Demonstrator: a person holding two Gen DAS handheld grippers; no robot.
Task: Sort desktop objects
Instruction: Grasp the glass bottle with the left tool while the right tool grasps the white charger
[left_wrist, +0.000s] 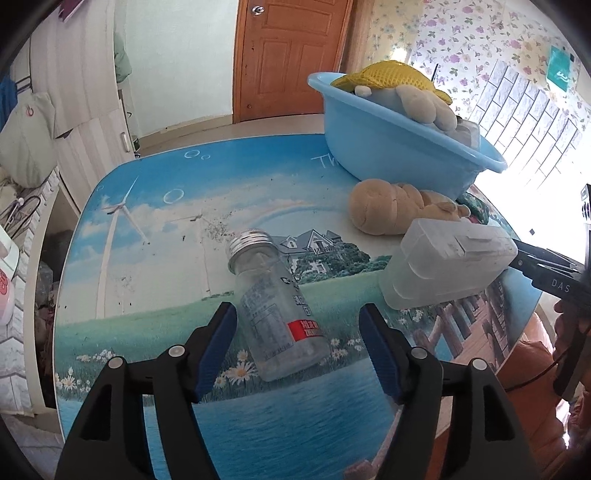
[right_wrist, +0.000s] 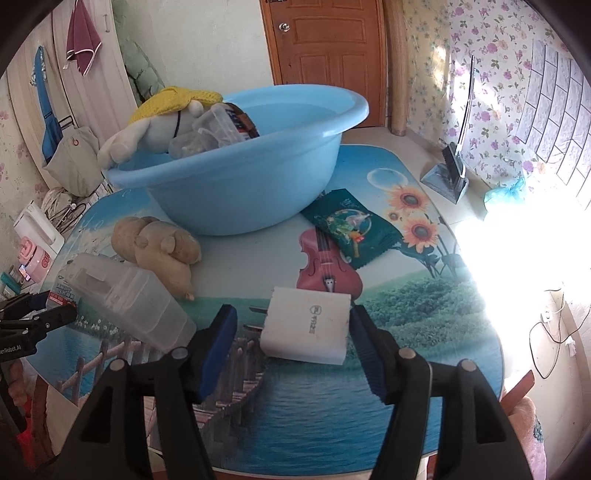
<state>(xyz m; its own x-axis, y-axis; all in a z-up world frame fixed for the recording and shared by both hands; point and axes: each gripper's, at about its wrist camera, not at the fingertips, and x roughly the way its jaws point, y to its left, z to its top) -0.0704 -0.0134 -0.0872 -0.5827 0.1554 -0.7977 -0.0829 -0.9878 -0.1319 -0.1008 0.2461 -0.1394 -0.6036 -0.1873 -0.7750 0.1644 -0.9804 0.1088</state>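
**A:** Where do things lie, taking the blue basin (right_wrist: 240, 177) as the mark?

**B:** The basin stands at the far side of the worktop (right_wrist: 406, 424), already holding a plush toy with a yellow knitted cap (right_wrist: 173, 101) and some clear containers. On the near side of it lie a tan plush animal (right_wrist: 159, 247), a frosted plastic case (right_wrist: 125, 299), a green packet (right_wrist: 347, 232) touching the basin's foot, a white charger block (right_wrist: 306, 328) and a glass bottle (left_wrist: 277, 306) with a metal screw cap.

**A:** And the left gripper (left_wrist: 299, 332)?

**B:** About half open, holding nothing. The bottle lies on its side between the blue pads, neither pad pressing on it. Its long axis runs away from the gripper, cap end tilted a little left and pointing roughly toward the basin side, base nearest the camera. So the jaws straddle it across its width, which I judge the right way to close.

**A:** The right gripper (right_wrist: 291, 343)?

**B:** Also about half open and empty-handed. The charger block sits flat between its pads; the right pad looks just at the block's edge, while the left stands clear of it. The block is well nearer this hand than the other.

**A:** What does the next move turn on?

**B:** Each hand has its own thing squarely ahead, basin beyond. The frosted case lies between the two grippers, near the left one's bottle, so closing there could nudge it.
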